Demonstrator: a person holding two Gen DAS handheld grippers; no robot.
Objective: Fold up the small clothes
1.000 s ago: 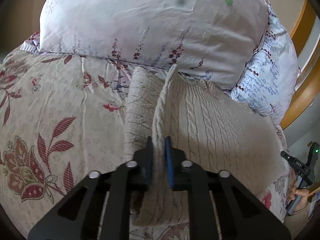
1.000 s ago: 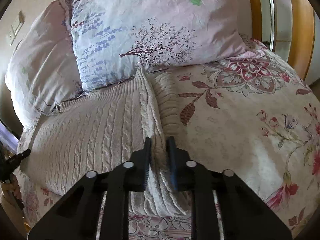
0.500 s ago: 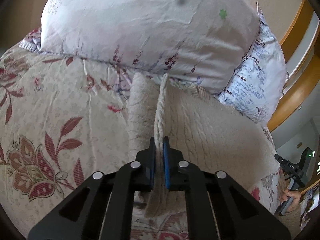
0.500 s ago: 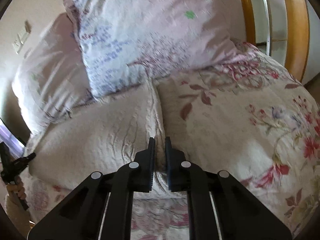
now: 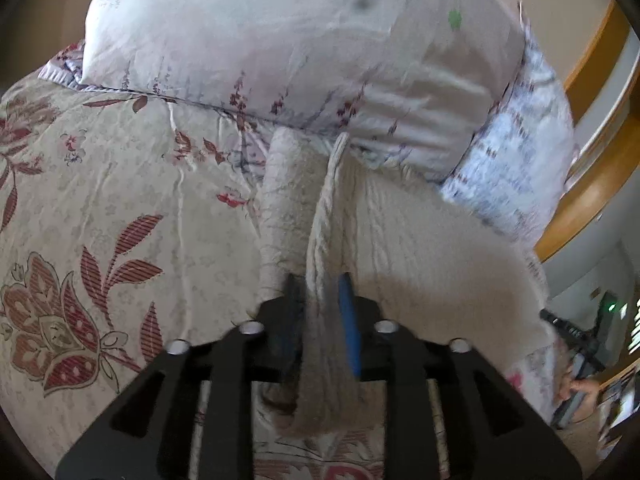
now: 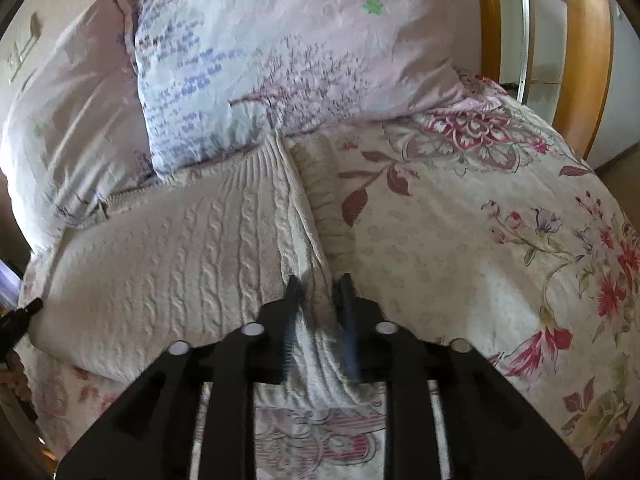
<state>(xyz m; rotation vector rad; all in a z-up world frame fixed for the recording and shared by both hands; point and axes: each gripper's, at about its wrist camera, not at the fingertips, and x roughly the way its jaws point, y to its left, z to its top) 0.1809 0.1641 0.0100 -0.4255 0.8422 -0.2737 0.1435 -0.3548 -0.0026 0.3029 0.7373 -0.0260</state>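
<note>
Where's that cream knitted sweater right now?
The cream sweater lies on the floral bedspread just below the pillows; the left gripper and right gripper each pinch one side edge.

Both the left tongs (image 5: 320,296) and right tongs (image 6: 320,294) point forward, each clamped on a fold of sweater (image 6: 168,264).

Both views look forward along their fingers, low and close over the bed. The left wrist view faces the sweater's (image 5: 420,240) left edge; the right wrist view faces its (image 6: 180,260) right edge. Both share the pillows (image 5: 300,52) (image 6: 300,52) in the upper frame.
</note>
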